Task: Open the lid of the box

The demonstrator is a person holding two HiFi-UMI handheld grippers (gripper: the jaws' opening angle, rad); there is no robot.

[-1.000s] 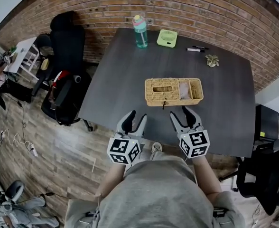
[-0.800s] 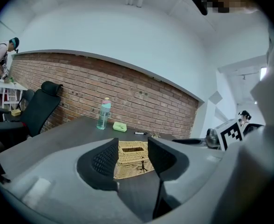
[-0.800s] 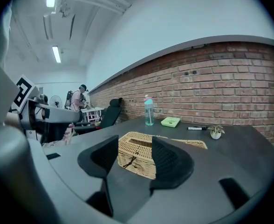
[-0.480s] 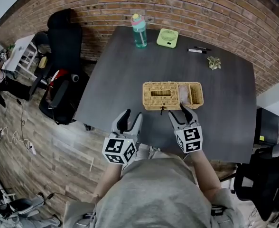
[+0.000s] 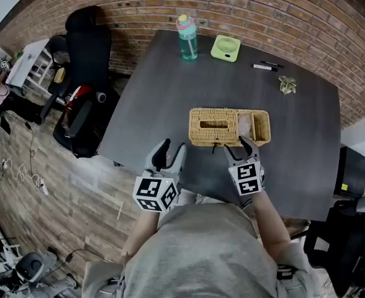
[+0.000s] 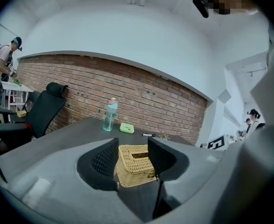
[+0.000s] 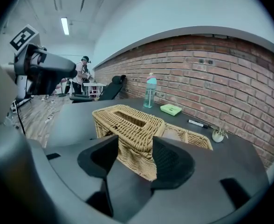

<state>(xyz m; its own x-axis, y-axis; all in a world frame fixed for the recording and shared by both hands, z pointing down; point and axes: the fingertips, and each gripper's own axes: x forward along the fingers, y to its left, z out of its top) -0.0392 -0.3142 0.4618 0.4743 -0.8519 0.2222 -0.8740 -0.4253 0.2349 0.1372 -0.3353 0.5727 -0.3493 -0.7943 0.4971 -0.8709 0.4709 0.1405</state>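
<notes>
A woven wicker box (image 5: 229, 126) lies mid-table, its slotted lid (image 5: 213, 125) down over the left part; the right compartment (image 5: 258, 126) shows open. A small dark latch (image 5: 215, 143) hangs at its front wall. My right gripper (image 5: 239, 147) is open right at the box's front wall, and in the right gripper view the box (image 7: 130, 122) fills the gap between the jaws of that gripper (image 7: 136, 144). My left gripper (image 5: 172, 149) is open too, left of and short of the box, which shows ahead as the box (image 6: 134, 164) between its open jaws.
A teal bottle (image 5: 187, 37), a green fan (image 5: 226, 48), a pen (image 5: 263, 67) and a small ornament (image 5: 288, 84) stand along the table's far side. Black office chairs (image 5: 86, 104) crowd the left. The table's near edge (image 5: 189, 179) runs under my grippers.
Both grippers have moved forward toward the box. The right one has closed the gap and now sits at the box's front wall. Both stay open.
</notes>
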